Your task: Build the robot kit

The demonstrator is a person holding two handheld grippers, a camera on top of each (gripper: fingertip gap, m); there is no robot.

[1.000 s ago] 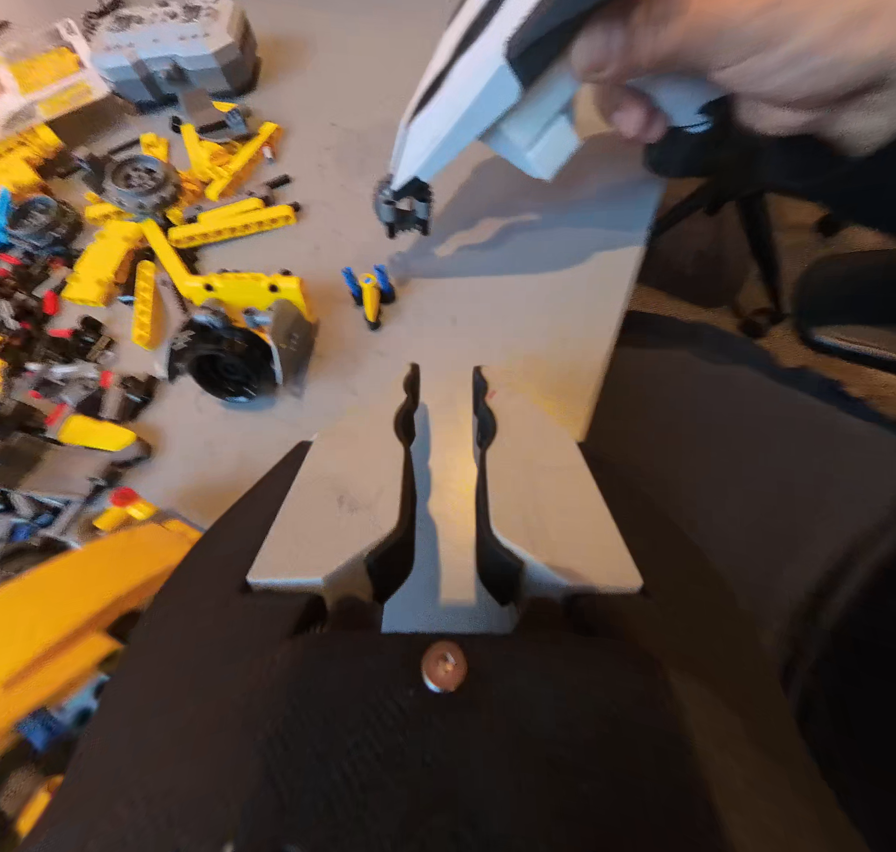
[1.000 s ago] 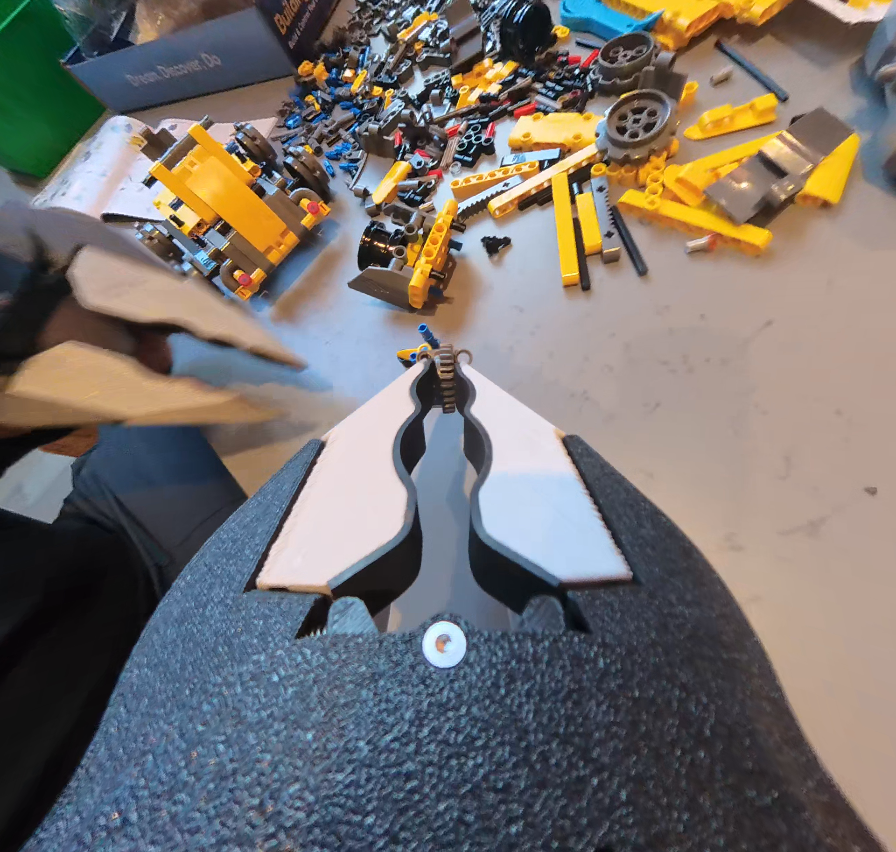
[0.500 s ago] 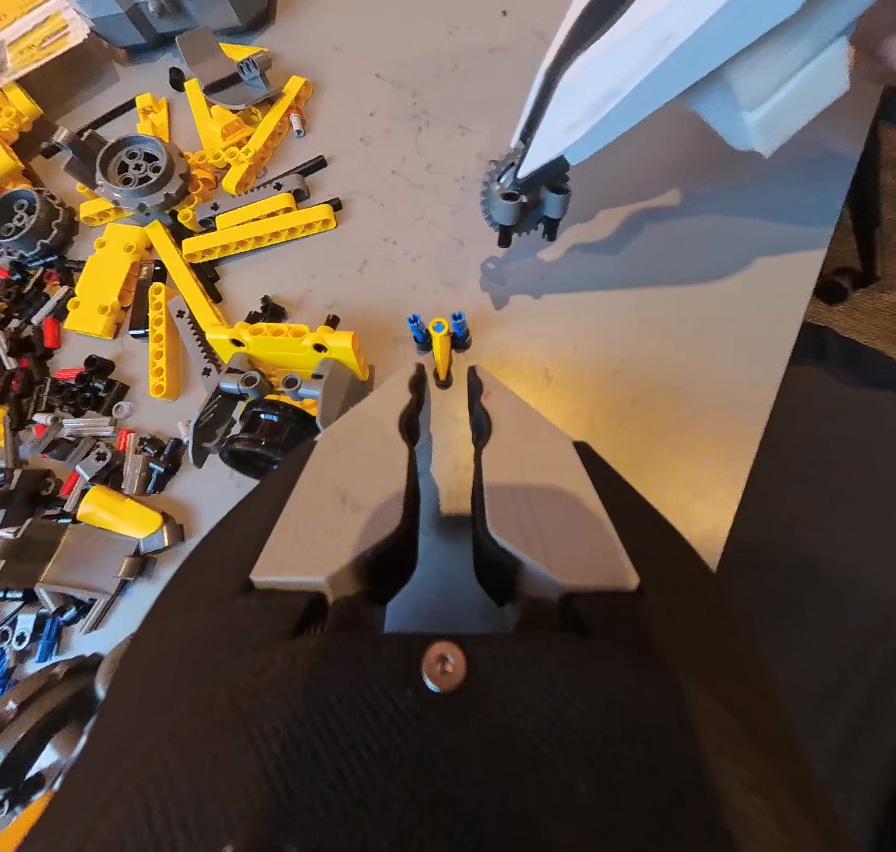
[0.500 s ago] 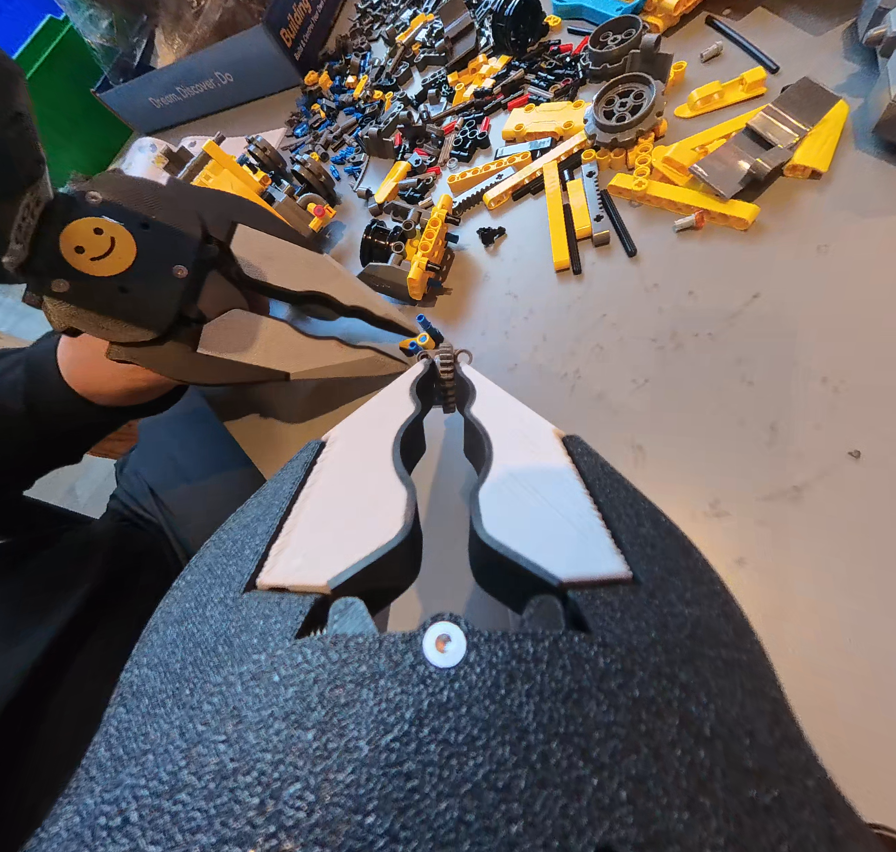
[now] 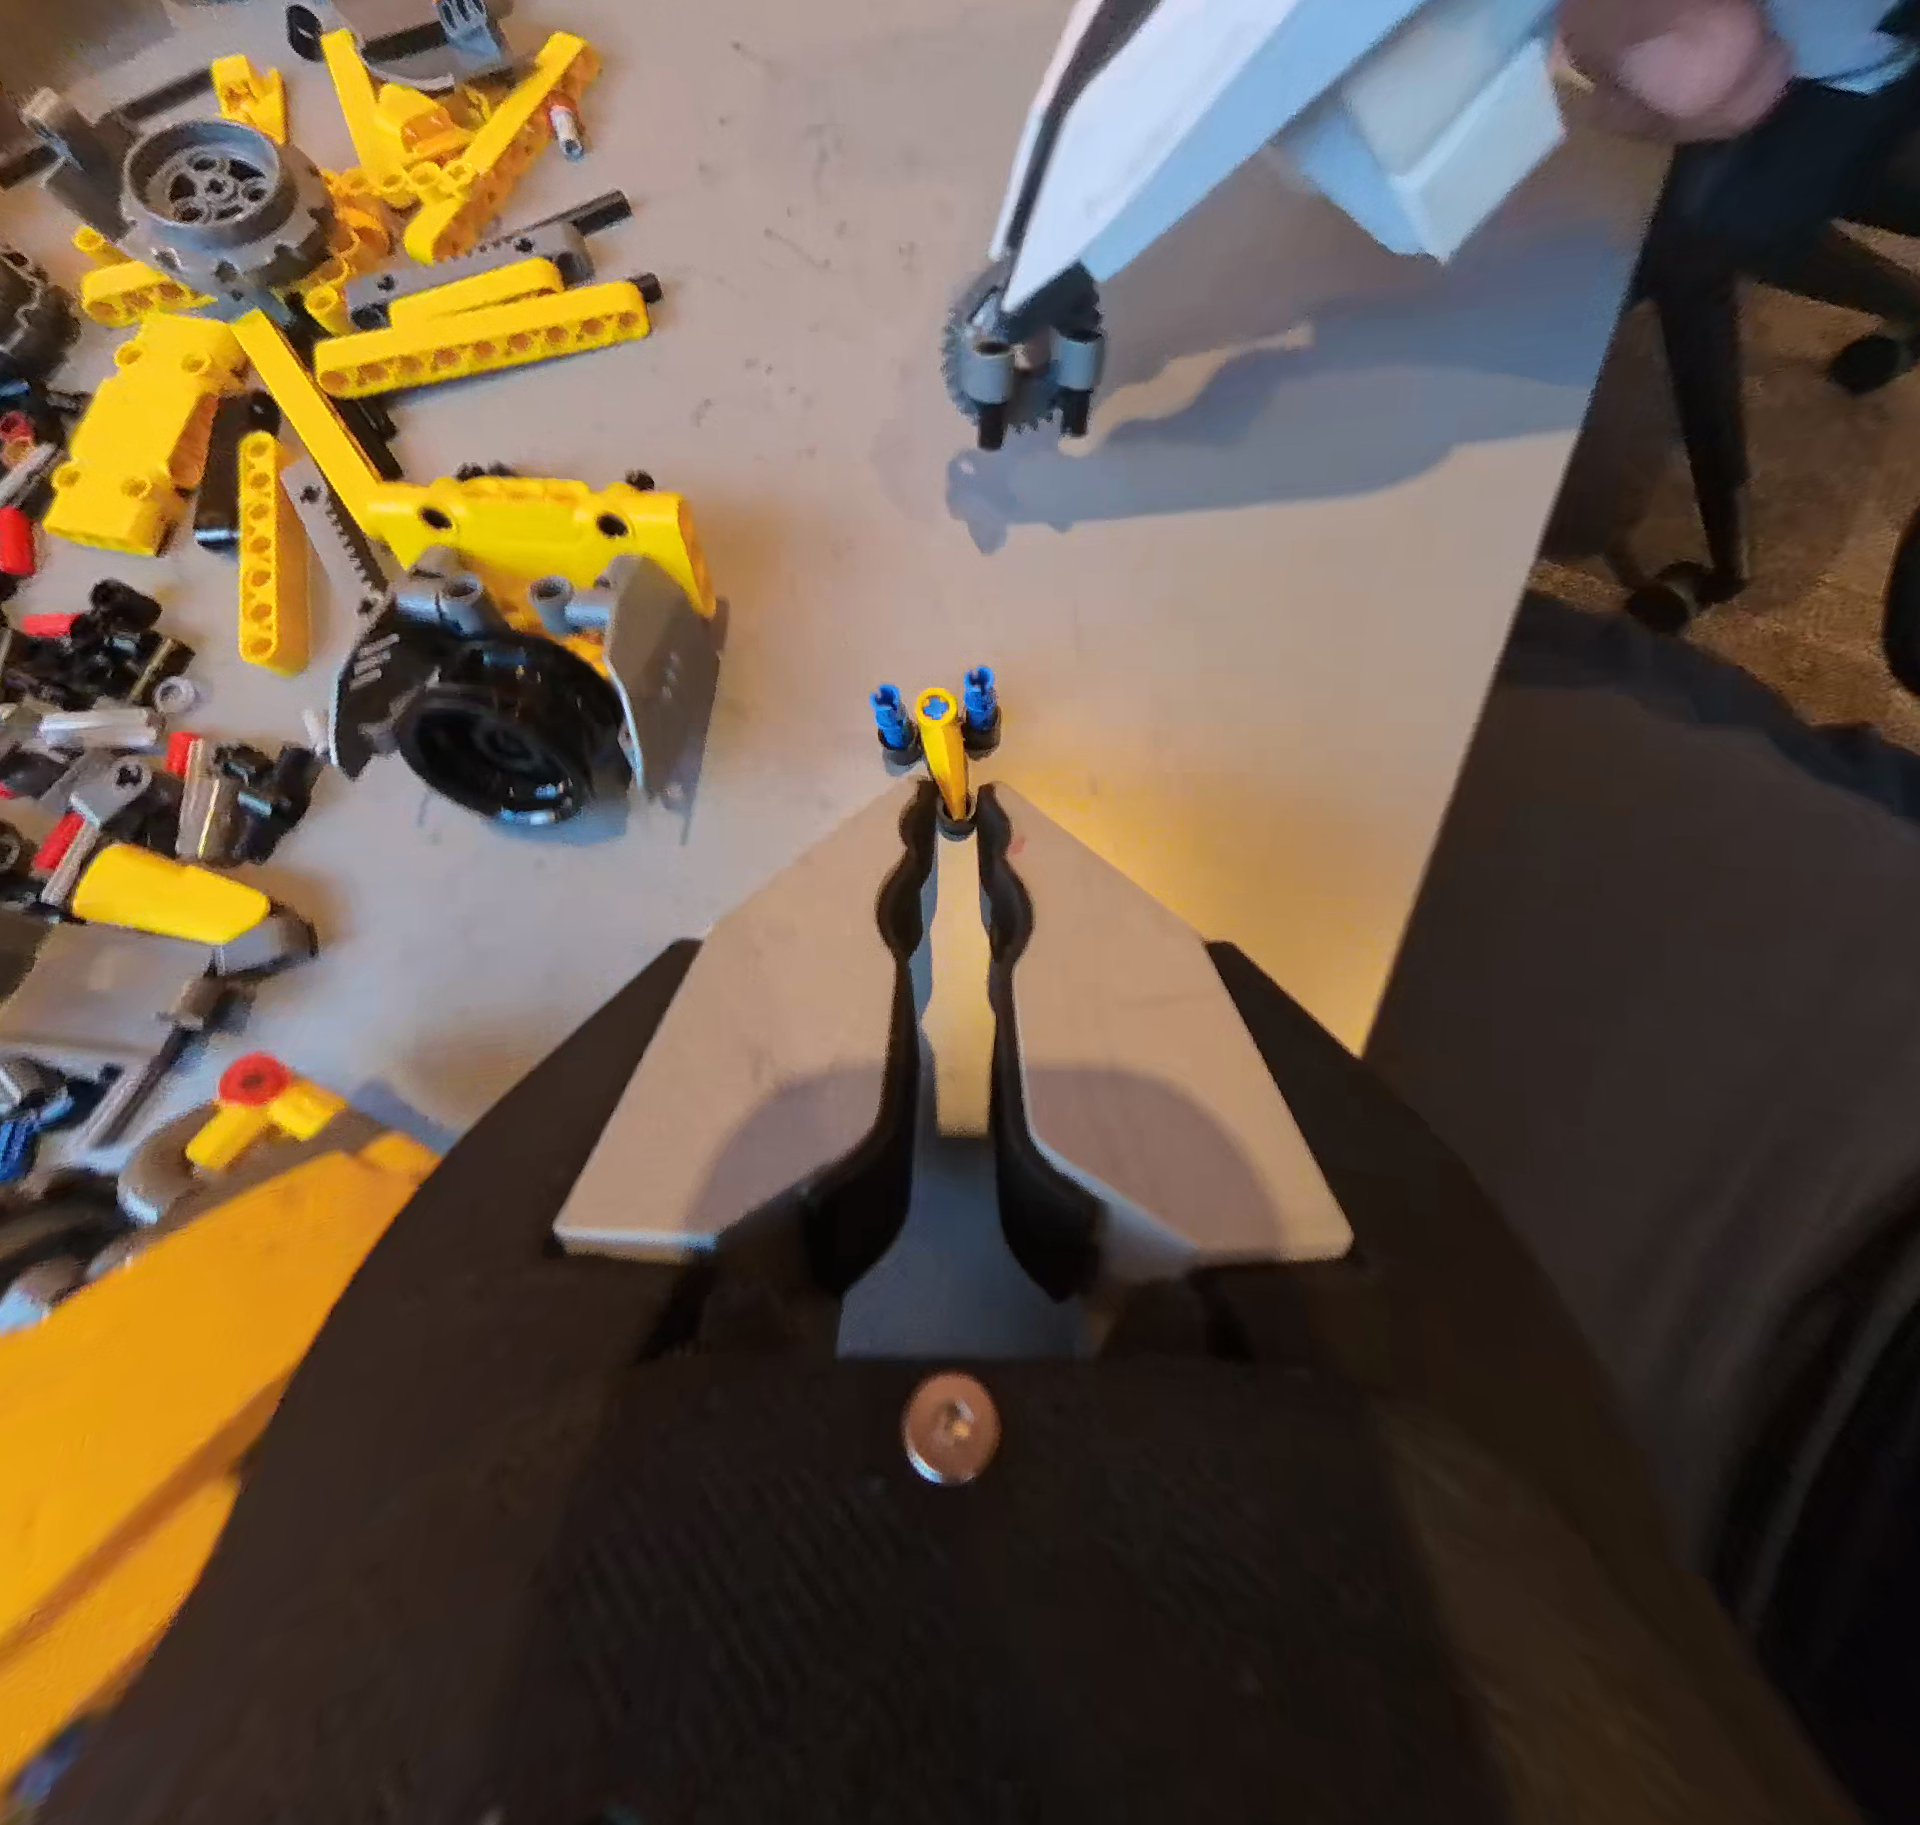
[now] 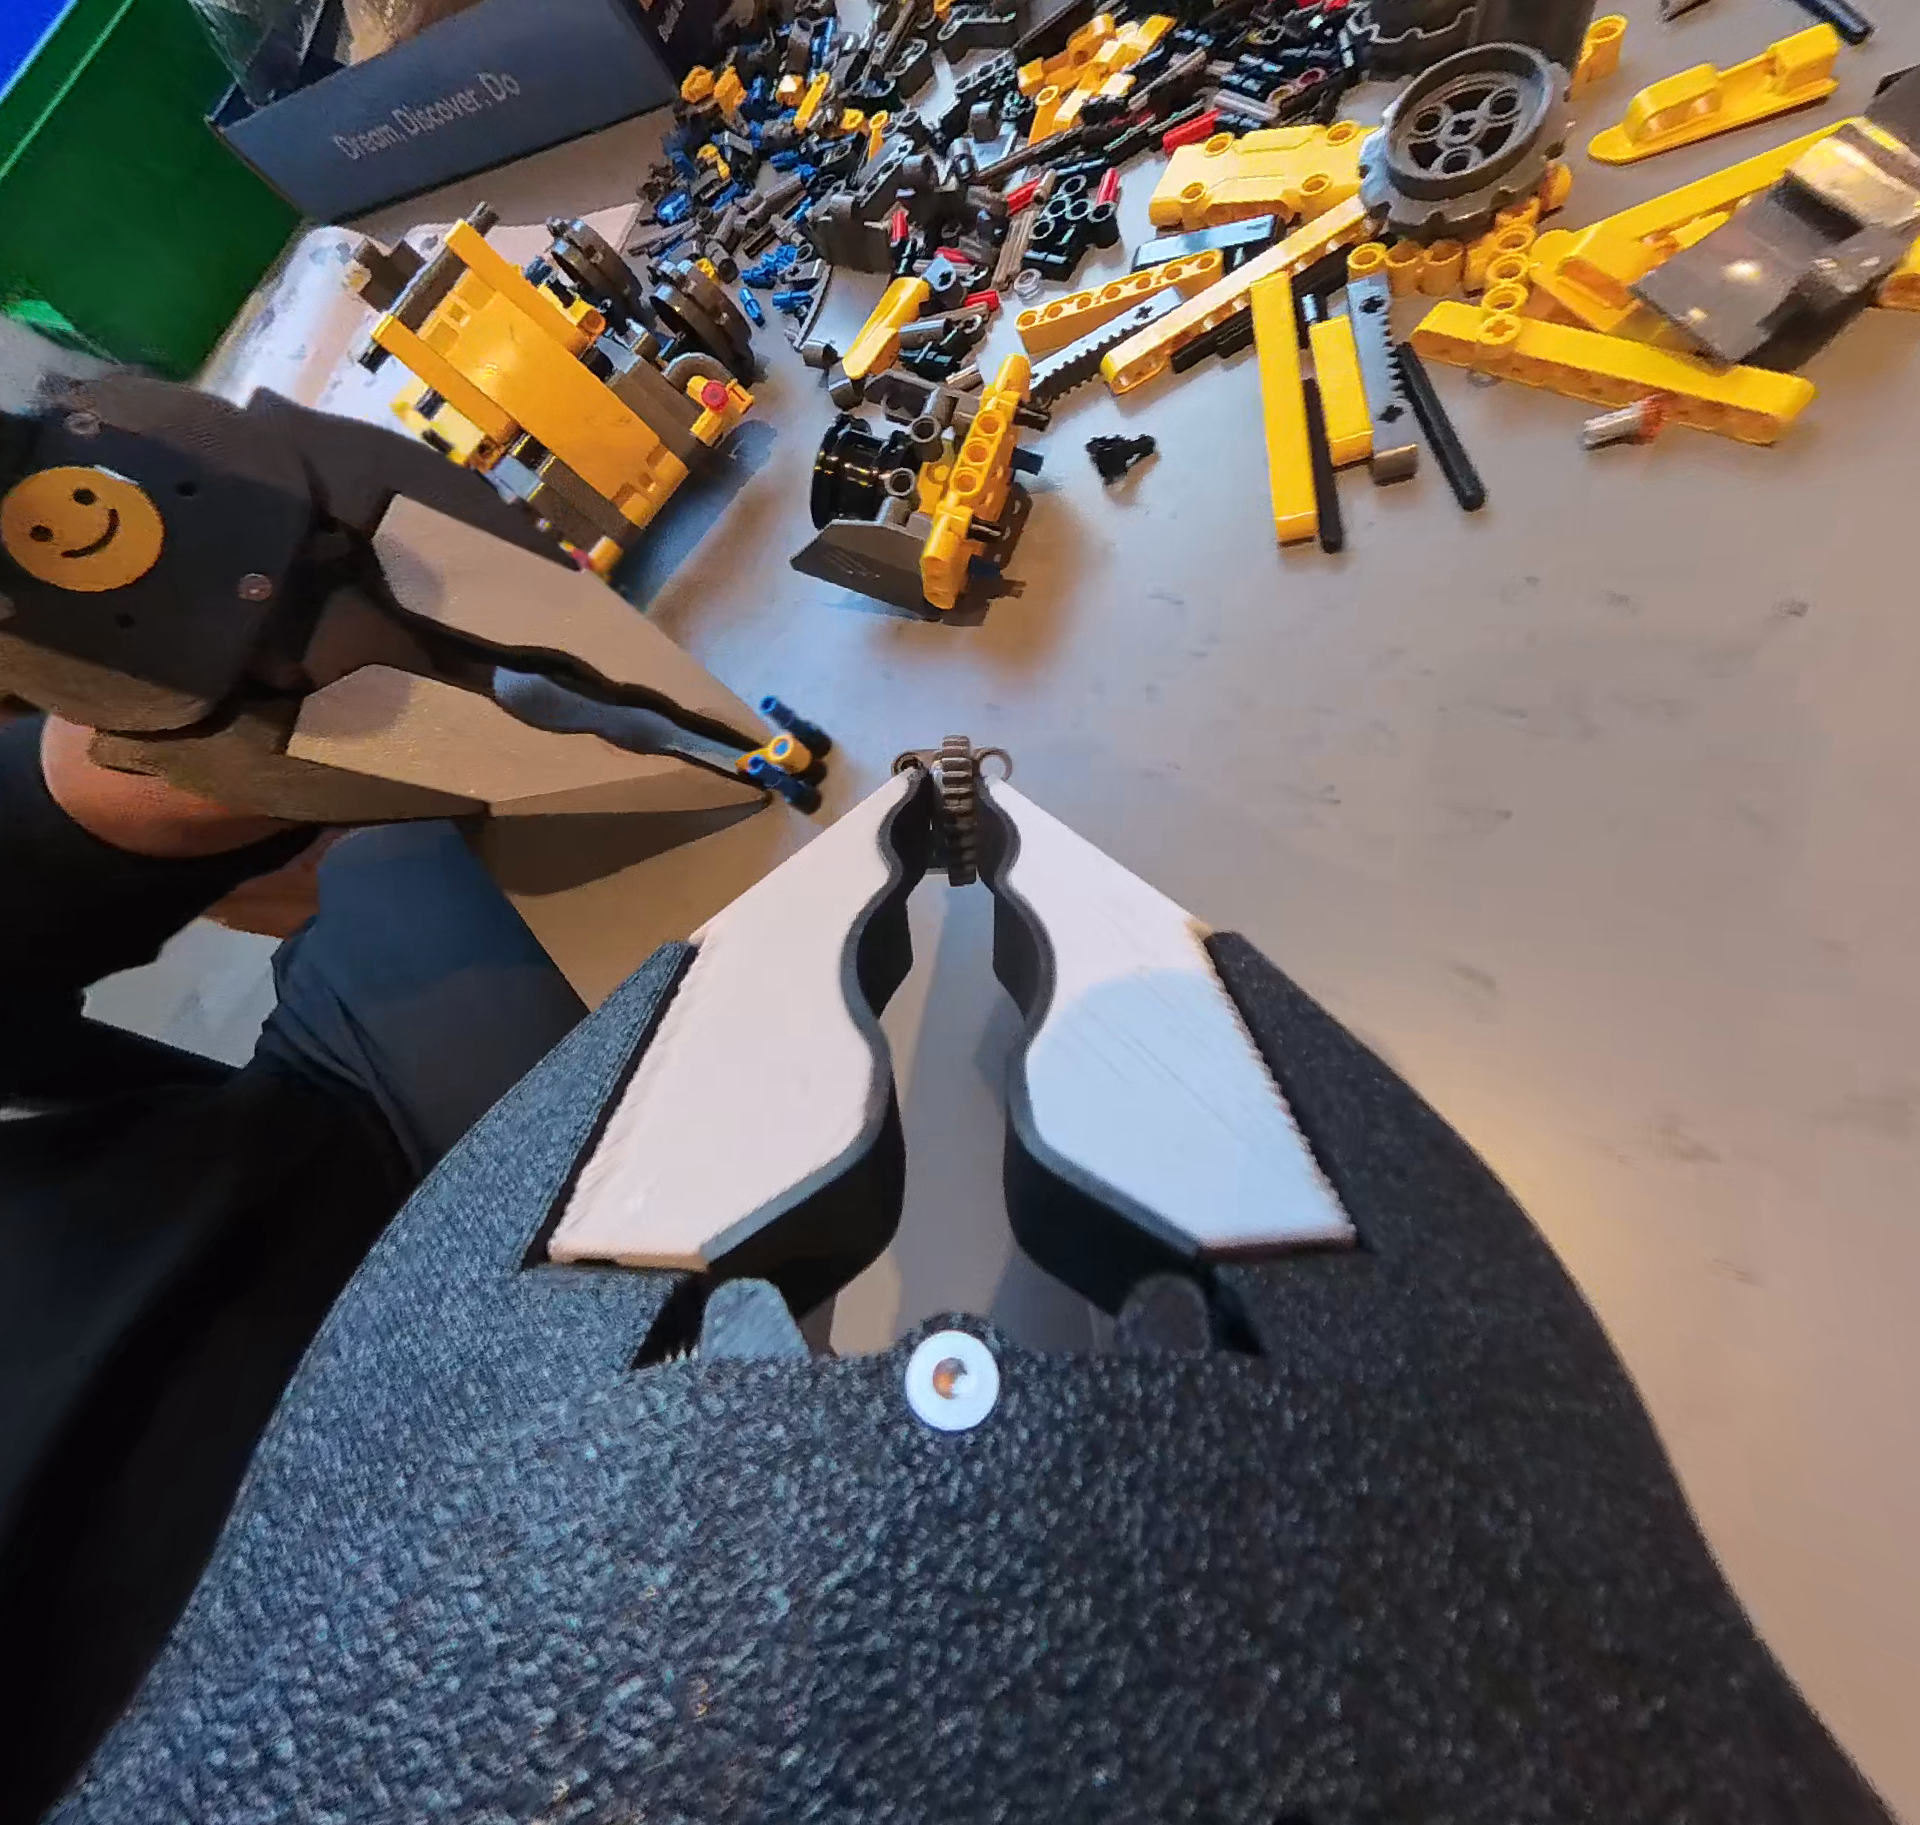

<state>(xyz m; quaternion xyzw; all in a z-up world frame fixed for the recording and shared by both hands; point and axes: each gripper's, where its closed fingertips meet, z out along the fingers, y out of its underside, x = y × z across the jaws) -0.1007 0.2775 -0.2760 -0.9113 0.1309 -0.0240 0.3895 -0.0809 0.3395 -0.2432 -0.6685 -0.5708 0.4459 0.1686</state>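
The left gripper (image 5: pixel 951 801) is seen closed on the near end of a small yellow piece (image 5: pixel 941 742), which is flanked by two blue pins (image 5: pixel 885 719) and stands on the grey table (image 5: pixel 1195 632). Farther off, the right gripper (image 5: pixel 1023 305) is held above the table by a hand (image 5: pixel 1673 61), and a grey gear assembly (image 5: pixel 1023 367) with black pins is clamped at its tip — its shadow is cast on the tabletop beneath. To the left, a black wheel assembly (image 5: pixel 520 663) with yellow and grey parts is lying near a scattered heap of yellow beams (image 5: pixel 478 347) — other loose pieces are spread beyond it.
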